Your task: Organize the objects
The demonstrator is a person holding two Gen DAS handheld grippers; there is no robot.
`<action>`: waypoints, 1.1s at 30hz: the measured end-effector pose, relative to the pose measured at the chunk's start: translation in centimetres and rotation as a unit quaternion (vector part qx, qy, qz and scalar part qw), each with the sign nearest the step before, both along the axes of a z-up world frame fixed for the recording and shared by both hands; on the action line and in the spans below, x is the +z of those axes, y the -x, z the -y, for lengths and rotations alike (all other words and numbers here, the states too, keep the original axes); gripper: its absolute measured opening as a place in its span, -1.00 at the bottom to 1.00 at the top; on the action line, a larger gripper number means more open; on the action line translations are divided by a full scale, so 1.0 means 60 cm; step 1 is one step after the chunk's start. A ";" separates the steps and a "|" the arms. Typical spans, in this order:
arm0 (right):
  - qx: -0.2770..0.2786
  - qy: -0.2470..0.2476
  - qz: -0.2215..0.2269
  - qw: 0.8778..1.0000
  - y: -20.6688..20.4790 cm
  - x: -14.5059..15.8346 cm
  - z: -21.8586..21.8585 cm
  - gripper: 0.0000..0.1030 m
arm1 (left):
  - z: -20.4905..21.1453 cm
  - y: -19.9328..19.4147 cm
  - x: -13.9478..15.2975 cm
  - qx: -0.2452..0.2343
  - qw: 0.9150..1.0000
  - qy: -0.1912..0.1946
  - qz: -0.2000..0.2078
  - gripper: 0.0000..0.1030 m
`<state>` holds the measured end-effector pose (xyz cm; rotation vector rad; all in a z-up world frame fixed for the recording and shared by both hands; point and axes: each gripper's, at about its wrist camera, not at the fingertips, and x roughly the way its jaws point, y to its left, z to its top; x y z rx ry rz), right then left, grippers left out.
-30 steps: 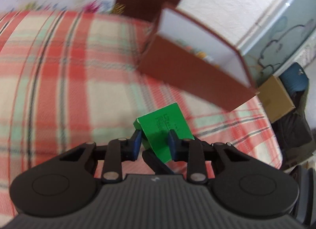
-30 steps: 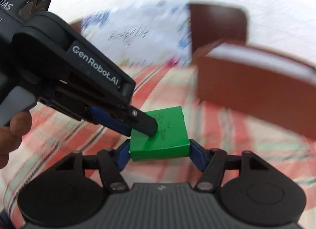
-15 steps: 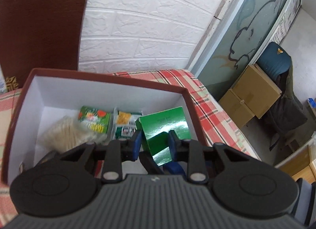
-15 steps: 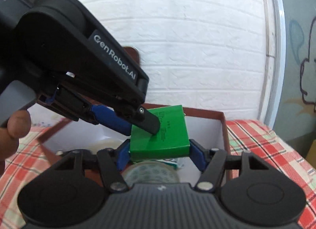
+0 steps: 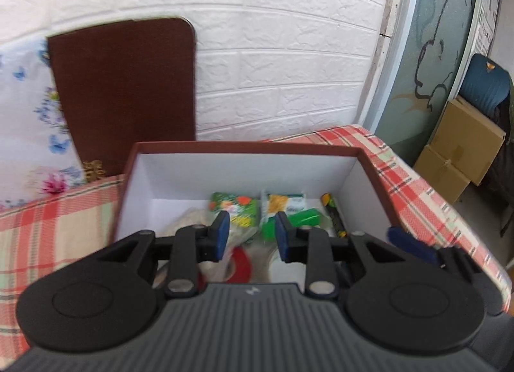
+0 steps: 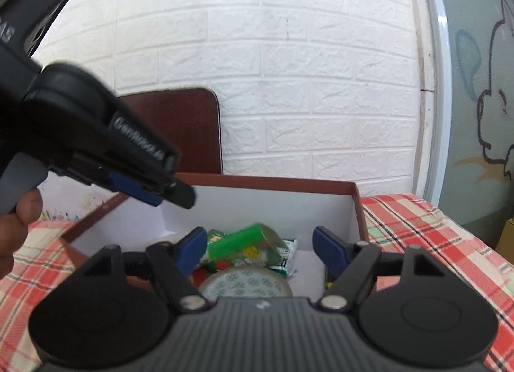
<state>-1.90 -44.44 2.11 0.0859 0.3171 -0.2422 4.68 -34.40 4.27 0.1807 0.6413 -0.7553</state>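
The green box lies tilted on the other items inside the brown cardboard box, free of both grippers. My left gripper hovers over the box's near side, its jaws a narrow gap apart with nothing between them. In the right wrist view the green box rests on packets below my right gripper, whose jaws are opening wide and are empty. The left gripper hangs above the brown box's left side, held by a person's hand.
Snack packets and a round patterned tin fill the box floor. A brown board leans on the white brick wall beside a floral cloth. The plaid tablecloth ends at the right, with stacked cartons beyond.
Both grippers carried the green box over the brown box and let it go; it now lies inside. The right jaws have spread wider and the left gripper has drawn back up.
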 end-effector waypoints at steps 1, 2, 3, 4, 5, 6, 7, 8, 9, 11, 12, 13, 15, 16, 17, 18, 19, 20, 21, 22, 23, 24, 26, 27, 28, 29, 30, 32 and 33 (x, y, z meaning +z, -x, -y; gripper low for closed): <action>-0.004 -0.006 0.005 1.000 0.005 0.004 -0.008 0.46 | -0.016 0.009 0.002 0.003 1.000 -0.003 0.007 -0.36; -0.007 -0.014 0.009 1.000 0.022 0.008 -0.015 0.46 | -0.032 0.017 0.004 0.007 1.000 -0.005 0.013 -0.36; -0.009 -0.021 0.013 1.000 0.034 0.012 -0.020 0.46 | -0.045 0.024 0.005 0.012 1.000 -0.008 0.018 -0.32; -0.013 -0.029 0.017 0.999 0.053 0.016 -0.032 0.46 | -0.058 0.032 0.006 0.015 1.000 -0.010 0.024 -0.30; -0.020 -0.037 0.024 0.999 0.073 0.019 -0.041 0.46 | -0.074 0.041 0.006 0.019 0.999 -0.011 0.031 -0.25; -0.026 -0.046 0.031 0.998 0.090 0.023 -0.045 0.47 | -0.087 0.050 0.007 0.023 0.999 -0.014 0.038 -0.23; -0.031 -0.057 0.037 0.997 0.103 0.029 -0.039 0.47 | -0.099 0.058 0.006 0.026 0.999 -0.018 0.044 -0.22; -0.034 -0.069 0.041 0.996 0.116 0.032 -0.041 0.47 | -0.110 0.065 0.004 0.029 0.998 -0.022 0.045 -0.21; -0.037 -0.081 0.043 0.995 0.126 0.036 -0.040 0.47 | -0.120 0.071 0.001 0.030 0.998 -0.025 0.044 -0.19; -0.039 -0.106 0.041 0.993 0.145 0.041 -0.043 0.47 | -0.139 0.081 -0.004 0.033 0.998 -0.029 0.041 -0.17; -0.039 -0.118 0.039 0.991 0.145 0.042 -0.037 0.47 | -0.148 0.086 -0.007 0.035 0.998 -0.031 0.040 -0.17; -0.039 -0.131 0.037 0.990 0.146 0.043 -0.032 0.47 | -0.156 0.091 -0.011 0.037 0.998 -0.033 0.038 -0.16; -0.034 -0.157 0.031 0.986 0.150 0.042 -0.029 0.47 | -0.172 0.099 -0.018 0.042 0.998 -0.035 0.036 -0.15; -0.033 -0.165 0.029 0.985 0.155 0.043 -0.031 0.47 | -0.180 0.102 -0.021 0.045 0.998 -0.036 0.035 -0.14; -0.034 -0.169 0.026 0.985 0.156 0.043 -0.033 0.47 | -0.188 0.105 -0.024 0.048 0.998 -0.037 0.034 -0.13; -0.035 -0.172 0.023 0.984 0.162 0.043 -0.037 0.47 | -0.197 0.108 -0.027 0.051 0.997 -0.038 0.033 -0.13; -0.035 -0.177 0.021 0.983 0.165 0.043 -0.038 0.47 | -0.204 0.110 -0.030 0.053 0.997 -0.039 0.031 -0.13; -0.034 -0.184 0.020 0.982 0.169 0.044 -0.041 0.47 | -0.211 0.112 -0.032 0.056 0.997 -0.039 0.029 -0.13; -0.032 -0.190 0.019 0.981 0.171 0.045 -0.042 0.47 | -0.219 0.114 -0.034 0.058 0.997 -0.038 0.028 -0.12; -0.030 -0.196 0.018 0.980 0.173 0.047 -0.042 0.47 | -0.226 0.115 -0.035 0.061 0.997 -0.038 0.028 -0.10; -0.028 -0.200 0.019 0.979 0.176 0.050 -0.045 0.47 | -0.234 0.119 -0.036 0.065 0.997 -0.038 0.031 -0.05; -0.026 -0.201 0.019 0.979 0.179 0.052 -0.049 0.47 | -0.241 0.122 -0.037 0.069 0.996 -0.038 0.033 0.04; -0.023 -0.197 0.019 0.980 0.184 0.057 -0.059 0.47 | -0.254 0.127 -0.039 0.074 0.996 -0.036 0.034 0.13; -0.022 -0.195 0.019 0.980 0.187 0.059 -0.064 0.47 | -0.260 0.129 -0.039 0.075 0.996 -0.035 0.034 0.19; -0.023 -0.194 0.019 0.981 0.190 0.062 -0.071 0.48 | -0.265 0.130 -0.039 0.077 0.996 -0.034 0.034 0.25; -0.022 -0.194 0.018 0.981 0.193 0.063 -0.075 0.52 | -0.270 0.132 -0.039 0.080 0.996 -0.032 0.036 0.38; -0.021 -0.194 0.018 0.981 0.195 0.065 -0.079 0.54 | -0.274 0.133 -0.038 0.084 0.995 -0.030 0.038 0.55; -0.018 -0.194 0.017 0.981 0.198 0.068 -0.085 0.56 | -0.281 0.137 -0.036 0.091 0.995 -0.027 0.043 0.73; -0.019 -0.194 0.017 0.981 0.200 0.069 -0.088 0.59 | -0.284 0.139 -0.035 0.093 0.994 -0.027 0.047 0.81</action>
